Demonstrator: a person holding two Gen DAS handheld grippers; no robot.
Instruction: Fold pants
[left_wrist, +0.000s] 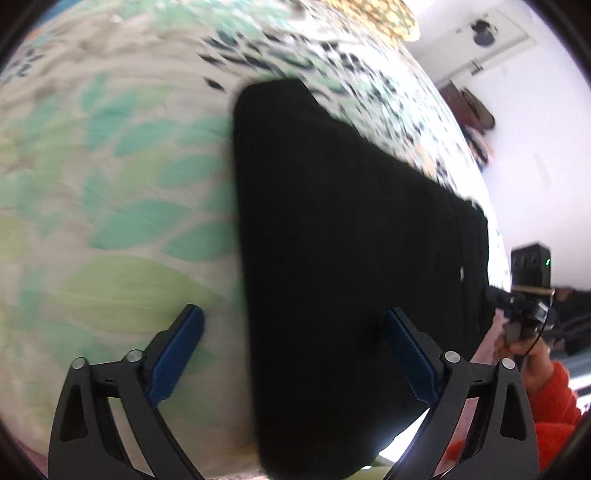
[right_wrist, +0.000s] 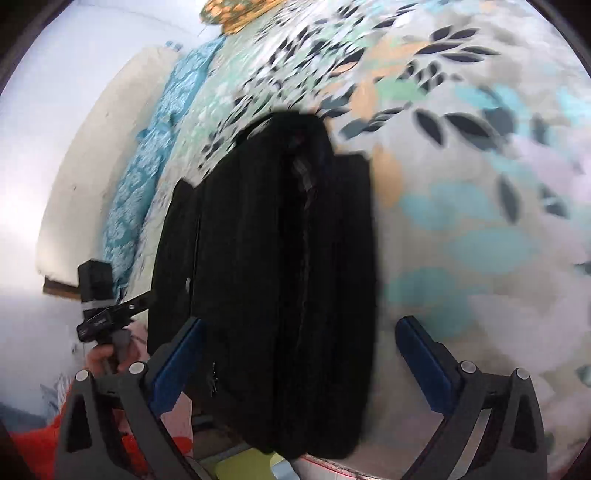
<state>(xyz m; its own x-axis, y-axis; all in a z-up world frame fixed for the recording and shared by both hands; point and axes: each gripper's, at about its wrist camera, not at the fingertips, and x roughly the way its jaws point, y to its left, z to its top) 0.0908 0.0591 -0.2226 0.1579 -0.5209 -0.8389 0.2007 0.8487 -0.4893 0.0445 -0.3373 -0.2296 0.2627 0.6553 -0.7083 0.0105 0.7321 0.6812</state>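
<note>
A: Which step is this? One pair of pants (left_wrist: 343, 258), black, lying in a long folded strip on the bed (left_wrist: 110, 184), near end at its front edge.

B: Between folds, I'd guess; it's blurry. Two grippers: left gripper (left_wrist: 291, 354) and right gripper (right_wrist: 299, 362) both gaping, holding nothing. Next move needs each to pinch an end corner and carry it across.

Bed (left_wrist: 110, 166) carries everything; covered by a leaf-print bedspread (right_wrist: 480, 221), teal, green, orange and dark leaves on pale ground. Black folded pants (left_wrist: 332, 240) lie flat on it. Far end: yellow-orange patterned item (left_wrist: 388, 18), possibly a pillow, blurred. Blue patterned cloth (right_wrist: 147, 177) along one edge.
</note>
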